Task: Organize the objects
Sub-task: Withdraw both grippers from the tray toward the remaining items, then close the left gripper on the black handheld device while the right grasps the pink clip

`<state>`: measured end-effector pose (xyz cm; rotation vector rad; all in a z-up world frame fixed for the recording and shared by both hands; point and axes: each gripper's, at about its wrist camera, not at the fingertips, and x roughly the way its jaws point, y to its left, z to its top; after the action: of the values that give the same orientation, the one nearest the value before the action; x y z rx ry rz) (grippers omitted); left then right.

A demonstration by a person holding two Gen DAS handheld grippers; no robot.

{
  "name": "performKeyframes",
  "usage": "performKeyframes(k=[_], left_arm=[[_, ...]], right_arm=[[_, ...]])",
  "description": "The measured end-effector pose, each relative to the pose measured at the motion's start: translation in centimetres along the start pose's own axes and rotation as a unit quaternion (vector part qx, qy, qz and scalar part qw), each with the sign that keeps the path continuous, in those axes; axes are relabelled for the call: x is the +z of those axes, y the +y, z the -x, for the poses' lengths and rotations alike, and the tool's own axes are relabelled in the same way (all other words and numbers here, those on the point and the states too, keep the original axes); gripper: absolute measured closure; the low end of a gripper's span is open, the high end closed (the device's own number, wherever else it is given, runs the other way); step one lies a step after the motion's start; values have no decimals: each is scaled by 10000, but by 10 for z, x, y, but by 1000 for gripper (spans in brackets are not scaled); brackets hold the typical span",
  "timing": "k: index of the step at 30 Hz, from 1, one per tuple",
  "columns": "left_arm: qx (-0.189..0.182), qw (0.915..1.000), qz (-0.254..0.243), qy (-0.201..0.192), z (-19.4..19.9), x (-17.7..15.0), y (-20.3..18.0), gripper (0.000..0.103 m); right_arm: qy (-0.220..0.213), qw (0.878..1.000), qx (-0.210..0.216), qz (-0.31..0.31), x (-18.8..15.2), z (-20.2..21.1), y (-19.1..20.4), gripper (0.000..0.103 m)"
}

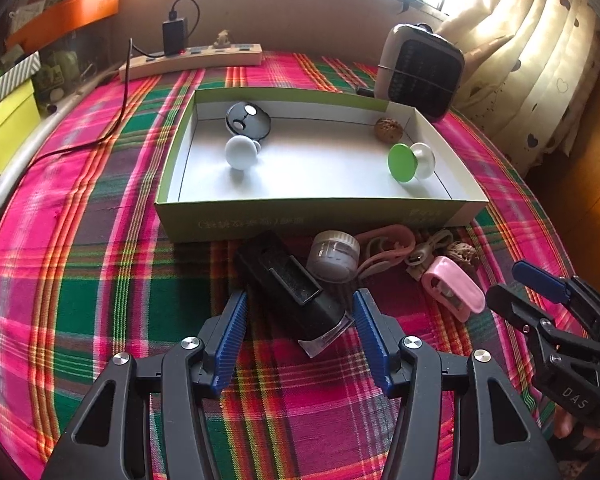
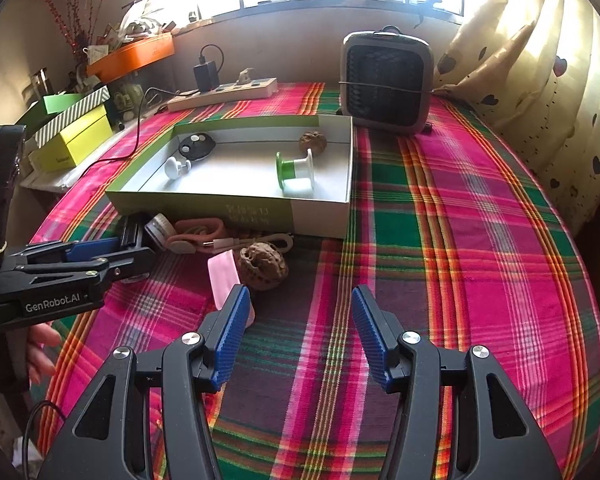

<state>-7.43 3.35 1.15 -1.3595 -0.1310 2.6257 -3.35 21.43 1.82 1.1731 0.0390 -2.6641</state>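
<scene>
- Plaid cloth [image 2: 480,240] in pink, green and orange covers the table, and an open green-and-white box [image 1: 312,216] sits on it.
- Inside the box lie a white knob [image 1: 241,153], a dark round case [image 1: 248,120] touching the knob at the far left, a walnut [image 1: 389,129] in the far right corner, and a green-and-white spool [image 1: 410,160] just in front of that walnut.
- Just outside the near wall of the box lies a cluster of loose things: a black rectangular device [image 1: 296,288], a small round grey jar [image 1: 334,256] touching it, a pink strap [image 1: 384,248], a white cable [image 1: 428,246], a pink clip [image 1: 454,288] and a second walnut [image 2: 263,266].
- Left tongs [image 1: 300,308] stand open around the near end of the black device; the blue pads [image 1: 232,340] sit on either side of it, not pressing.
- Right tongs [image 2: 298,316] are open too, over bare cloth with nothing between them; the left pad's tip overlaps the pink clip, and the second walnut is just beyond.
- At the table's far edge stand a small heater [image 2: 386,80] and a power strip [image 2: 224,92] with a black charger [image 2: 206,72] plugged in.
- Fingers [image 2: 40,348] of the person show under the left tool.
</scene>
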Motion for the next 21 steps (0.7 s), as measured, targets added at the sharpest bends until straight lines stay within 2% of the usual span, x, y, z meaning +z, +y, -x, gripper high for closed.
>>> performKeyframes(k=[16, 21], left_arm=[[191, 9997, 144, -10, 8, -4, 31, 50], [275, 9994, 229, -35, 10, -6, 43, 50]], right_arm=[[57, 9999, 74, 102, -4, 3, 12, 49], [84, 9995, 220, 200, -7, 3, 19, 49]])
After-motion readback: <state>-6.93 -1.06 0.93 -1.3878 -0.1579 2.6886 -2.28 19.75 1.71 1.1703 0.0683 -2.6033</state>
